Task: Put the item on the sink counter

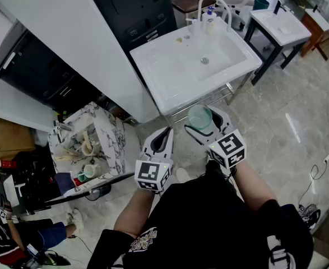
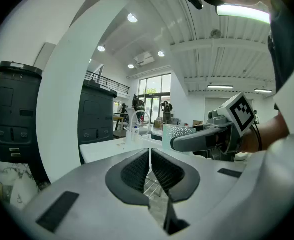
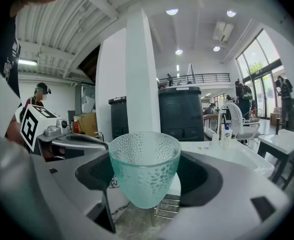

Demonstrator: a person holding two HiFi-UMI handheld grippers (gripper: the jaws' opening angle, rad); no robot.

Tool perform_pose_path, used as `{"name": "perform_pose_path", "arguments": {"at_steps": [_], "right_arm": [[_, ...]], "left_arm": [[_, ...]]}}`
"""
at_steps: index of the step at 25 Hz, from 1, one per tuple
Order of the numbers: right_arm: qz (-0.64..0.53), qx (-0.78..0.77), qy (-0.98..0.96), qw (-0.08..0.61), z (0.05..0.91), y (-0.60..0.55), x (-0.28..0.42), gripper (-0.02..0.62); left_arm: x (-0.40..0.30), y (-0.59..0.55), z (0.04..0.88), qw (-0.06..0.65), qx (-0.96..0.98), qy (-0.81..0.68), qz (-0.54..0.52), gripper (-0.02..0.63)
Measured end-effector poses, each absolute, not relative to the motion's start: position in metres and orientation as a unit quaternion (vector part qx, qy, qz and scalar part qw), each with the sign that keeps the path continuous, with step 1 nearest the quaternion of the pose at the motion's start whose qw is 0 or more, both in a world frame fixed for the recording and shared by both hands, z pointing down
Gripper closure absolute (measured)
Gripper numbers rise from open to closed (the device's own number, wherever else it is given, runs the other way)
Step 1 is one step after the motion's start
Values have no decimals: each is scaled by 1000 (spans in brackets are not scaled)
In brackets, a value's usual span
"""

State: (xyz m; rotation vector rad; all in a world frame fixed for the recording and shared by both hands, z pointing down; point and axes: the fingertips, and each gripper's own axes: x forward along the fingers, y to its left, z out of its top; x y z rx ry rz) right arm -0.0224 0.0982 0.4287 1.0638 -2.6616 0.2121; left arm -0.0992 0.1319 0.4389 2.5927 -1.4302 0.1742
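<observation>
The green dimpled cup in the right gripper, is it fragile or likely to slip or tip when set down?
The cup looks like stiff, see-through glass, so probably fragile against the sink counter. Its dimpled wall likely helps the right gripper hold it. It narrows toward the base, so it may tip if set down tilted.

Black tee (image 1: 209, 223), white print (image 1: 140, 241); grey left tool (image 1: 165, 132), right tool (image 1: 204, 116), marker cubes (image 1: 230, 148)

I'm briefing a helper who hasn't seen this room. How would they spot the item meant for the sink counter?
Start at the white sink counter. Just off its near edge, the right gripper holds a cup between its jaws. It is pale green dimpled glass, upright, while the left gripper beside it is shut and empty.
</observation>
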Motion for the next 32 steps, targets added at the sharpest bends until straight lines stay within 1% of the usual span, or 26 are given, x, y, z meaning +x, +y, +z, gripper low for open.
{"name": "perform_pose_path", "arguments": {"at_steps": [10, 17, 32], "right_arm": [[67, 359, -923, 119, 422, 98, -23, 169], [67, 355, -924, 122, 422, 92, -19, 169], [75, 331, -933, 118, 421, 54, -3, 169]], "left_arm": [[-96, 131, 437, 87, 872, -478, 60, 580], [-93, 125, 437, 89, 872, -478, 64, 580], [-75, 93, 434, 93, 862, -494, 68, 580]]}}
